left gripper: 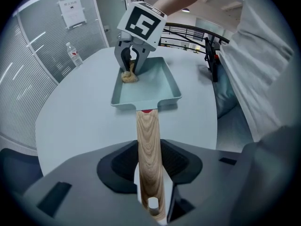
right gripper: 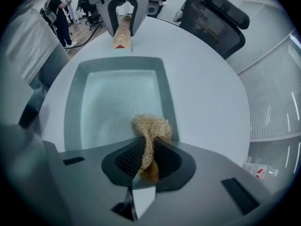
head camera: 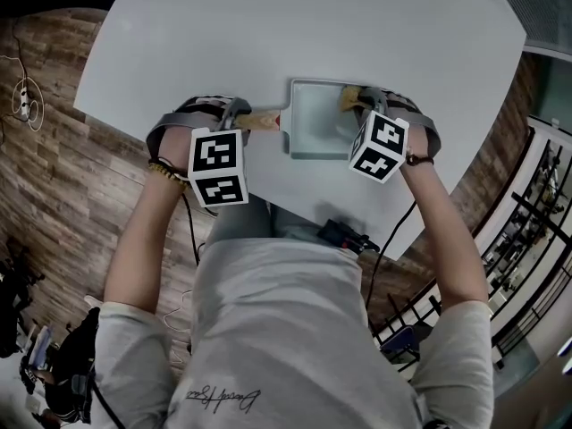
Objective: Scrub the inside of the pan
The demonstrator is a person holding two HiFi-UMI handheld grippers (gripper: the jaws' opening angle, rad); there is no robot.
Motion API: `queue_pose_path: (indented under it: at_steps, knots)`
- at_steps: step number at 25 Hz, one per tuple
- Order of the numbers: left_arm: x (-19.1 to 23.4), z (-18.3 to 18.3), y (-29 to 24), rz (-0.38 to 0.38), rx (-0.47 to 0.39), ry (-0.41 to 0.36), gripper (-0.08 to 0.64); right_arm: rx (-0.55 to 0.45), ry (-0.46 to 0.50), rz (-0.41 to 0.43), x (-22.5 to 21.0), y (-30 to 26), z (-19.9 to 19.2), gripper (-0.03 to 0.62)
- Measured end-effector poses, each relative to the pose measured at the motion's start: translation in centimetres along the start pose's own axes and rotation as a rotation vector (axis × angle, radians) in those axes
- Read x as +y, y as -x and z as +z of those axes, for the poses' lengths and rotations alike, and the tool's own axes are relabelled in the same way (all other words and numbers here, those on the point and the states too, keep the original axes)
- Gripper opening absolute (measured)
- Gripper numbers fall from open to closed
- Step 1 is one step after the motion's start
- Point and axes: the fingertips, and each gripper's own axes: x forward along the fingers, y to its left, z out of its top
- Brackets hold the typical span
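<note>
Head view, centre: left gripper (head camera: 238, 120) is gripping the pan (head camera: 313, 130) by its wooden handle (head camera: 261, 120).

Left gripper view: jaws are pinching that handle.

Right gripper view, lower centre: right gripper (right gripper: 149, 150) is pinching a fibre scrubber (right gripper: 151, 126) inside the pan (near wall). Scrubbing seems underway; sweeping across the floor likely comes next.

A light grey short-sleeved T-shirt (head camera: 286, 329) printed with dark script was worn, with a beaded bracelet (head camera: 165, 172) on the left wrist and a dark band (head camera: 418, 159) on the right. The left gripper (head camera: 234, 116) and right gripper (head camera: 365, 104) were built in grey, each topped by a white cube (head camera: 217, 166) of black square markers, lined with black ribbed pads (right gripper: 126, 160) and trailed by a black cable (head camera: 189, 231).
</note>
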Motion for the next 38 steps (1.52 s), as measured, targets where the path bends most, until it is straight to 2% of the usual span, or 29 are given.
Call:
queue_pose_path:
  at_steps: [3,10,15,22,30,35,38]
  knots:
    - [0.1,-0.2,-0.1,0.016,-0.002,0.035,0.150,0.004,0.016,-0.027,0.2,-0.2,0.0,0.069]
    - [0.4,-0.4,-0.2,0.022,-0.017,0.089,0.150,0.016,0.012,0.044,1.8,0.1,-0.2,0.069]
    - [0.6,-0.5,-0.3,0.019,-0.019,0.094,0.150,0.031,0.012,0.125,4.0,0.5,-0.6,0.069]
    - [0.9,-0.6,-0.6,0.017,-0.015,0.093,0.150,0.061,0.007,0.298,6.8,0.9,-1.1,0.069]
    - [1.0,-0.4,-0.6,0.012,-0.014,0.100,0.150,0.067,-0.023,0.433,8.8,1.6,-1.4,0.069]
    - [1.2,-0.6,-0.7,0.008,-0.008,0.098,0.150,0.077,-0.028,0.492,9.0,1.6,-1.3,0.067]
    - [1.0,-0.5,-0.7,-0.001,-0.007,0.104,0.150,0.071,-0.040,0.498,9.3,1.7,-1.4,0.067]
